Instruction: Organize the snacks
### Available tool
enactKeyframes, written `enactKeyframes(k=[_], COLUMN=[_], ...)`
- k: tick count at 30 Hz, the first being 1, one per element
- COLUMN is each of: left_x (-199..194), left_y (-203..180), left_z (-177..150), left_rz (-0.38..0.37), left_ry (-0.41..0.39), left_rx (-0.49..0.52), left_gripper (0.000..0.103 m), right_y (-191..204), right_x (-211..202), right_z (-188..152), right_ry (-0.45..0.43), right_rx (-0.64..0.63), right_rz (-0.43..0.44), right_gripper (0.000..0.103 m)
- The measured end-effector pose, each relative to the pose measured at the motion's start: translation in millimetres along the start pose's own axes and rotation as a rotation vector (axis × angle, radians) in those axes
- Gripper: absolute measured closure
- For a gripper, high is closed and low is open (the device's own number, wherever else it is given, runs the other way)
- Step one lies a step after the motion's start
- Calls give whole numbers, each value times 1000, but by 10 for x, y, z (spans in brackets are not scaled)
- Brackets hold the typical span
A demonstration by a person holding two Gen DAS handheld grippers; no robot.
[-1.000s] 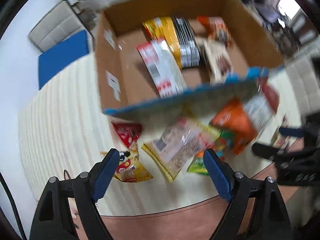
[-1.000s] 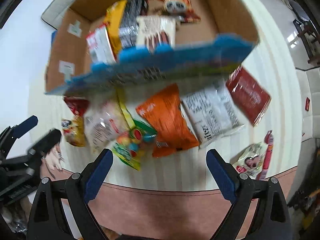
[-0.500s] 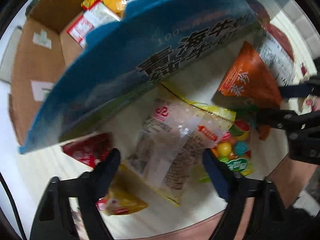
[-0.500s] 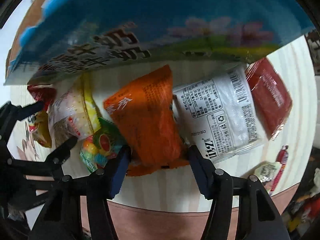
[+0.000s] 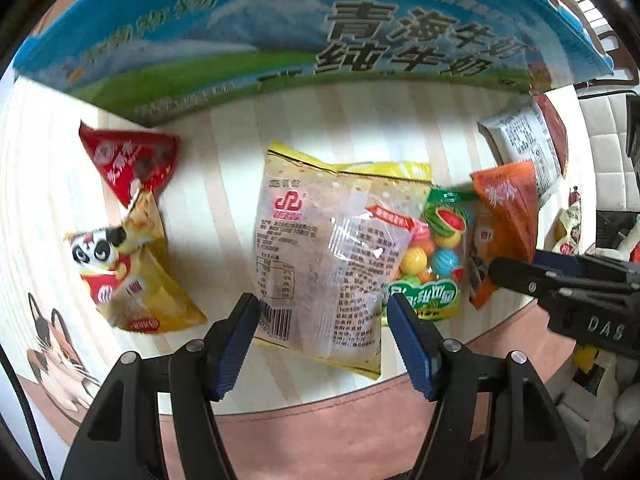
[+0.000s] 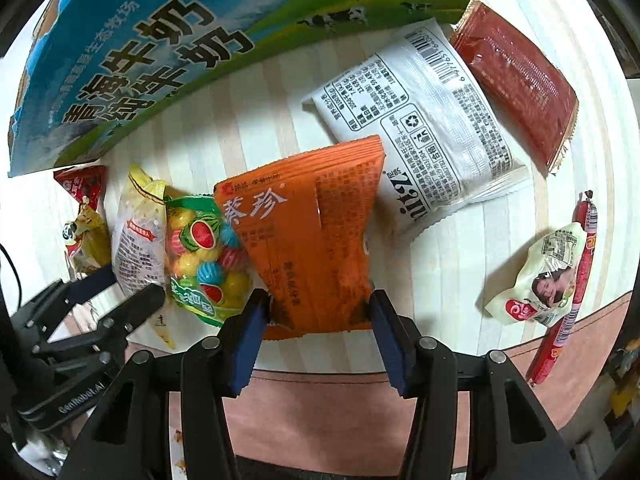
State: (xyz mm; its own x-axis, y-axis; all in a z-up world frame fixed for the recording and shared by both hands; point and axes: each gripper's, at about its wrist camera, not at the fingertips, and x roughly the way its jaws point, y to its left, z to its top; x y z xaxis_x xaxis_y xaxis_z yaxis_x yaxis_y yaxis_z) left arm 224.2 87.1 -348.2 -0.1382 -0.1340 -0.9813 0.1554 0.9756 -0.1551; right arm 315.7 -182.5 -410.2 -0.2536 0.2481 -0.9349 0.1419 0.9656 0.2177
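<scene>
Snacks lie scattered on a pale striped mat [image 5: 224,184] in front of a blue milk carton box [image 5: 280,28], whose printed wall rises close behind them and blocks the far side. At the left sit a red triangular packet [image 5: 128,160] and a yellow panda packet [image 5: 132,276], touching; at the right a white barcode packet [image 6: 420,120] lies against a dark red packet [image 6: 516,76], and farther right a cream packet [image 6: 540,280] rests beside a red sausage stick [image 6: 576,284]. The left gripper [image 5: 322,312] has its blue pads on either side of the near end of the clear yellow-edged bag [image 5: 324,256], apparently touching it, though whether it grips firmly cannot be told. A candy bag [image 6: 200,256] with coloured balls is wedged between that bag and the orange packet [image 6: 308,236], overlapped by both. The right gripper [image 6: 316,312] pinches the orange packet's near end, pads pressed to its sides. Compared with half a second ago, both grippers have closed in — the left was spread wide around its bag, the right looser about the orange packet — and the box wall now looms larger.
</scene>
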Motion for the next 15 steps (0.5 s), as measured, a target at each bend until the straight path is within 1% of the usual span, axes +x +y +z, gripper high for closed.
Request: enactKeyframes(k=[2, 5, 8, 12, 15], left_x=[14, 12, 55, 187, 224], left_y=[49, 179, 224, 274, 335], left_z=[-31, 33, 167, 206, 203], left_rz=[6, 8, -8, -18, -35], left_ry=[-3, -5, 5, 23, 11], left_rx=[-9, -28, -35, -41, -69], left_gripper=[38, 38, 38, 37, 38], right_y=[-62, -102, -156, -157, -165], right_x=[-18, -32, -11, 68, 66], right_z=[-3, 44, 111, 189, 140], right_ry=[-4, -9, -11, -19, -41], right_rx=[2, 7, 22, 34, 31], right_rz=[-5, -5, 0, -9, -18], right_gripper=[44, 41, 41, 41, 43])
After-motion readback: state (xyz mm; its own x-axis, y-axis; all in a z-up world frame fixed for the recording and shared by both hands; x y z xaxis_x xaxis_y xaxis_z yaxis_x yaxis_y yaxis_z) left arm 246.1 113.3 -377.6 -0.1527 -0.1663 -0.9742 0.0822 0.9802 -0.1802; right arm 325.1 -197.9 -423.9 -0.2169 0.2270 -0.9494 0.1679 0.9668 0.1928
